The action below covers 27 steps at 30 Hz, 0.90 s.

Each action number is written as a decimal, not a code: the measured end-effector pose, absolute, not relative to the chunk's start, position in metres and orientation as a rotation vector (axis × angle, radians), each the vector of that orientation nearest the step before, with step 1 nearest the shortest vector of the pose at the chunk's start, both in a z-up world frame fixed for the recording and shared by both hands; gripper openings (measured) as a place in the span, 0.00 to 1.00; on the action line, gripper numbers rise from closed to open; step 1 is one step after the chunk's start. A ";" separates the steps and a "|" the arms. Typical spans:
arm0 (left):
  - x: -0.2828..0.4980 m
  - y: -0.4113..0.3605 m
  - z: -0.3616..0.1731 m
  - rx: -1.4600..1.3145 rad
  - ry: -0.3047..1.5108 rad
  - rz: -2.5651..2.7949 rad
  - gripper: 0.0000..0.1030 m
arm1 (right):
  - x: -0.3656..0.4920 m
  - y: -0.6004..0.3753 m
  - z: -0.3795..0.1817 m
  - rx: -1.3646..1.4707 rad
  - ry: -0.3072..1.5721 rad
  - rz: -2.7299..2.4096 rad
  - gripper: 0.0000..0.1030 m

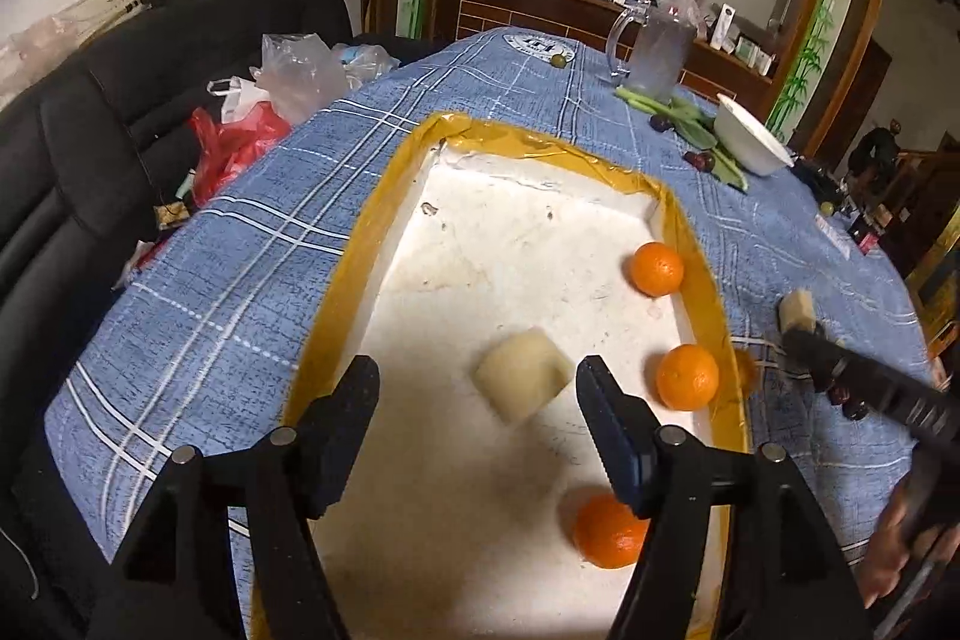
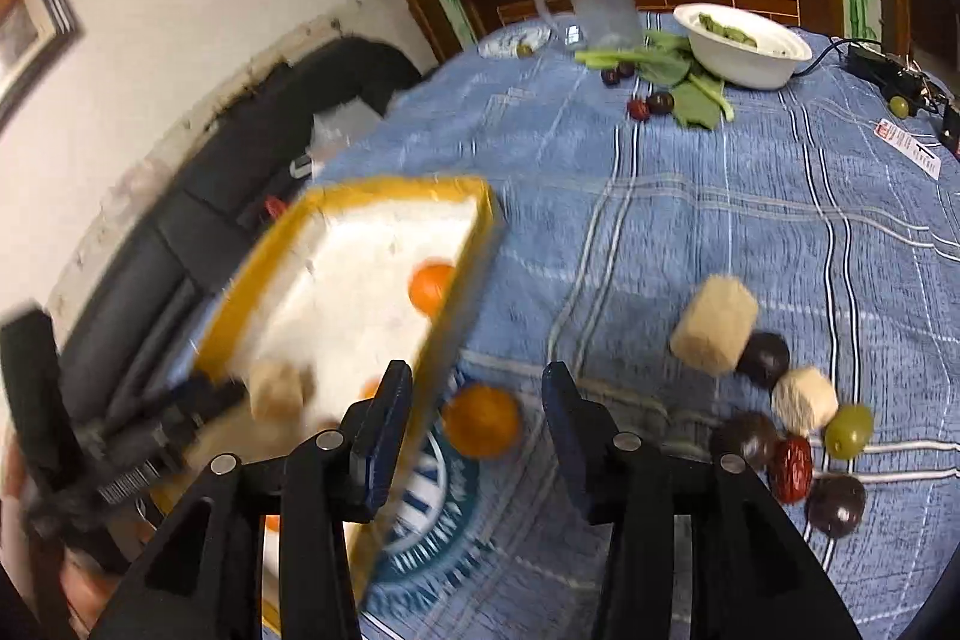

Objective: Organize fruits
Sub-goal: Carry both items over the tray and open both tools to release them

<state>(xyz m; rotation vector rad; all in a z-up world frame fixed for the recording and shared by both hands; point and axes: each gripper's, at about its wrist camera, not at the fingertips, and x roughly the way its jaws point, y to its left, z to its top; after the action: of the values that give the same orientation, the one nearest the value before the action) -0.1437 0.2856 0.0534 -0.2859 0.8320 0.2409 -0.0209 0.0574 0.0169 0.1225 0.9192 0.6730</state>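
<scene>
Left gripper (image 1: 477,391) hangs over the white foam tray (image 1: 384,244) with its yellow-taped rim, jaws spread wide and gripping nothing; a pale cut fruit chunk (image 1: 524,376) lies on the tray floor right between them. Three oranges (image 1: 657,269) line the tray's right side, one near the far corner, one against the rim, one close under the right finger. Over on the other side, the right gripper (image 2: 477,400) is wide open and empty too, and a loose orange (image 2: 482,421) sits on the blue checked counter (image 2: 690,220) between its fingers, just outside the tray wall. To the right, a larger pale chunk (image 2: 714,332), dark plums, a red date (image 2: 791,467) and a green grape (image 2: 848,430) cluster together.
</scene>
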 end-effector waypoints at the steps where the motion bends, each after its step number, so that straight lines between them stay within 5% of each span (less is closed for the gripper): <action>1: -0.143 0.286 0.053 -0.293 0.832 0.236 0.66 | -0.022 0.057 0.013 0.107 0.925 0.672 0.48; 9: -0.148 0.290 0.056 -0.328 0.821 0.238 0.66 | -0.028 0.084 -0.009 -0.020 0.941 0.673 0.48; 12: -0.150 0.293 0.058 -0.340 0.812 0.244 0.67 | -0.025 0.084 -0.014 -0.010 0.951 0.686 0.33; 27: -0.158 0.308 0.059 -0.403 0.789 0.250 0.67 | -0.059 0.108 0.036 -0.034 0.820 0.777 0.33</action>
<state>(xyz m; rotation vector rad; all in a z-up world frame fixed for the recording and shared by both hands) -0.1583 0.3083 0.0595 -0.4026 0.7888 0.2501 -0.0591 0.1085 0.0360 -0.0343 0.8196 0.7775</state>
